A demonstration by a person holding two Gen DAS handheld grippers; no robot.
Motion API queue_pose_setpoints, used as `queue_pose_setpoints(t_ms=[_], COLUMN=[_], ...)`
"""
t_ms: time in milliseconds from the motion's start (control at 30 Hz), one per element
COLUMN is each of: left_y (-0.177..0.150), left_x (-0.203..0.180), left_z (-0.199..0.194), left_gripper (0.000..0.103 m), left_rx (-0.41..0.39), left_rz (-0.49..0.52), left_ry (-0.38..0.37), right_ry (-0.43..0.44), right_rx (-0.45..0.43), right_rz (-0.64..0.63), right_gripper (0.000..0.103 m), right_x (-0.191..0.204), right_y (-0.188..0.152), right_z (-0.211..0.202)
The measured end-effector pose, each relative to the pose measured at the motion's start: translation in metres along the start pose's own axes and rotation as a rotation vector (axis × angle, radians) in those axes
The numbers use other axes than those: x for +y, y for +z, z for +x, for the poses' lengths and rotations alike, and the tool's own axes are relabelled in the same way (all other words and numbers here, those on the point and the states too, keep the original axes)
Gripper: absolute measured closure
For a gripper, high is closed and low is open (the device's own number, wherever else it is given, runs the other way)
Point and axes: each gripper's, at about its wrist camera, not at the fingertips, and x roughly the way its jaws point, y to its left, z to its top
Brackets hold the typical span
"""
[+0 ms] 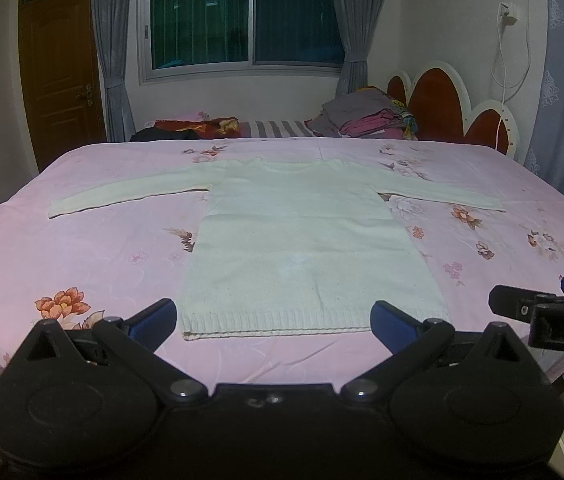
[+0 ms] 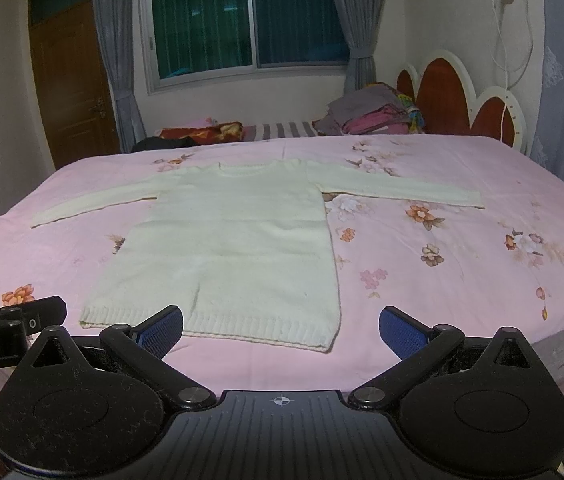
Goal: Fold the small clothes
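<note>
Two claws nearest, side by side short of the bed's front edge: left claw (image 1: 272,320) and right claw (image 2: 281,328), both spread wide, empty, blue ribbed pads (image 2: 162,330) on black arms. Beyond, cream knit sweater (image 1: 302,236) flat on pink floral bedsheet (image 1: 82,248), ribbed hem nearest, sleeves outstretched. Farther back, folded clothes pile (image 1: 366,118) beside scalloped red headboard (image 1: 438,104).
</note>
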Motion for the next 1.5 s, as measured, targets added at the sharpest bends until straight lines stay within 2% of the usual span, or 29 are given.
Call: queue_pose_setpoints(t_ms=[1500], left_y=[-0.0011], left_x=[-0.0008], left_z=[0.0036], left_gripper=[0.0], left_rx=[0.011], left_rz=[-0.009], left_ry=[0.022], right_ry=[0.015], right_rx=[0.01], right_rz=[0.01], right_gripper=[0.0], right_x=[-0.0037], right_y=[0.0035], right_z=[0.0059])
